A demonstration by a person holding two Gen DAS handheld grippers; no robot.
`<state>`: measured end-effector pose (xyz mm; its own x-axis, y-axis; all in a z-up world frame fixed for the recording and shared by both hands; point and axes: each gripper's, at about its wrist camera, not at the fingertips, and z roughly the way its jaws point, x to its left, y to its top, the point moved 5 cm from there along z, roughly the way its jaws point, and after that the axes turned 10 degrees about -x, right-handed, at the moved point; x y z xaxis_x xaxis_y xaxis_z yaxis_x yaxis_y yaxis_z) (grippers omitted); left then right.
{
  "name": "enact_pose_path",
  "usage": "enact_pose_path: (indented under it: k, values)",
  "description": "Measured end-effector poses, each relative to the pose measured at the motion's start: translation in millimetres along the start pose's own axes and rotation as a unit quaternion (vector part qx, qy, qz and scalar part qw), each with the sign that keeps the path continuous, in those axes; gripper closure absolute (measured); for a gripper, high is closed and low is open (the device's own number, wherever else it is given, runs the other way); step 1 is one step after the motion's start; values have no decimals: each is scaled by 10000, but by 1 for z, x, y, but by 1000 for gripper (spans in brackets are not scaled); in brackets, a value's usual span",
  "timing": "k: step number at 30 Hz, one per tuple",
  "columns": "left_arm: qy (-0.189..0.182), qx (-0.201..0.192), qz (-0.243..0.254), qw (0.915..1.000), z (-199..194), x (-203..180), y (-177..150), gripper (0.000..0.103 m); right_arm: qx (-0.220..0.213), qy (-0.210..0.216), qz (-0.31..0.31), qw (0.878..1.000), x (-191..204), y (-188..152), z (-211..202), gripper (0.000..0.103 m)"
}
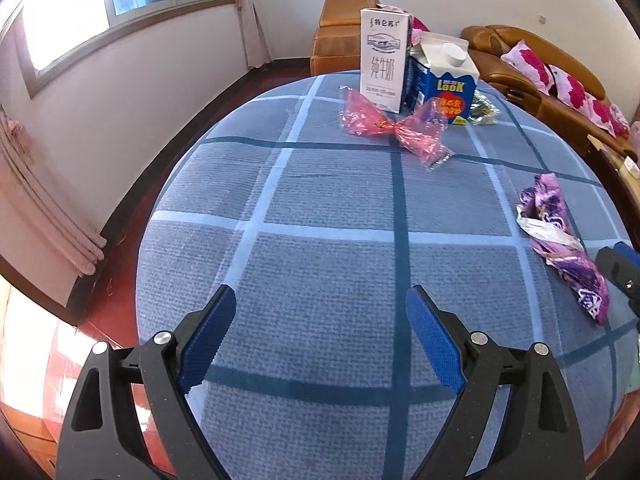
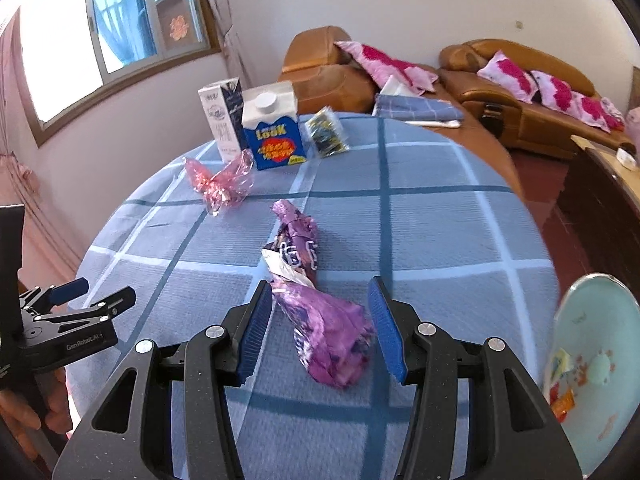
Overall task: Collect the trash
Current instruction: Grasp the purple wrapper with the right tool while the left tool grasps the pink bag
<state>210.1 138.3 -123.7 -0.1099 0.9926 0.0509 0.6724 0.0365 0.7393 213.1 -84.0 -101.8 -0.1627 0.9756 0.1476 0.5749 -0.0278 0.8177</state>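
Wrappers point(image 2: 316, 304) beside upright cartons point(image 2: 276, 128)

Your left wrist camera sits just behind the left gripper point(image 1: 320, 296), looking down at a slant across the checked desk point(image 1: 320, 208) toward the window wall and the brown sofa point(image 1: 532, 56). Your right wrist camera rides behind the right gripper point(image 2: 320, 288), tilted down likewise and close to the cloth, facing the same far end. Both views share the white milk carton point(image 1: 382, 60), the blue carton point(image 1: 450, 80), the pink wrapper point(image 1: 394, 126) and the purple wrapper point(image 1: 560, 244). The right view also catches the left gripper at its left edge; the left view catches the right one at its right edge.
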Motion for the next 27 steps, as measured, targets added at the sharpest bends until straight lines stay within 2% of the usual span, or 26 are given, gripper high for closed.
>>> enact_pose_path:
  k: [9, 11, 14, 15, 18, 21, 27]
  values:
    - [-5, 65, -127, 9999, 12, 2, 13, 18, 518, 200, -379, 9977, 9, -10, 32, 54]
    - [11, 55, -101, 9999, 14, 0, 17, 18, 630, 230, -413, 9969, 9, -13, 37, 67]
    - [10, 26, -54, 10000, 16, -4, 23, 18, 735, 341, -463, 9956, 8, -17, 40, 79]
    - [9, 20, -51, 10000, 17, -5, 25, 18, 732, 353, -496, 9955, 7, -17, 40, 79]
    - [2, 21, -69, 10000, 21, -9, 31, 18, 629, 298, -644, 9955, 5, -11, 36, 83]
    - [-20, 12, -119, 9999, 26, -15, 43, 18, 268, 176, -561, 9979, -8, 11, 25, 83]
    - [19, -102, -432, 9990, 43, -34, 79, 18, -192, -159, -278, 9993, -54, 56, 12, 83]
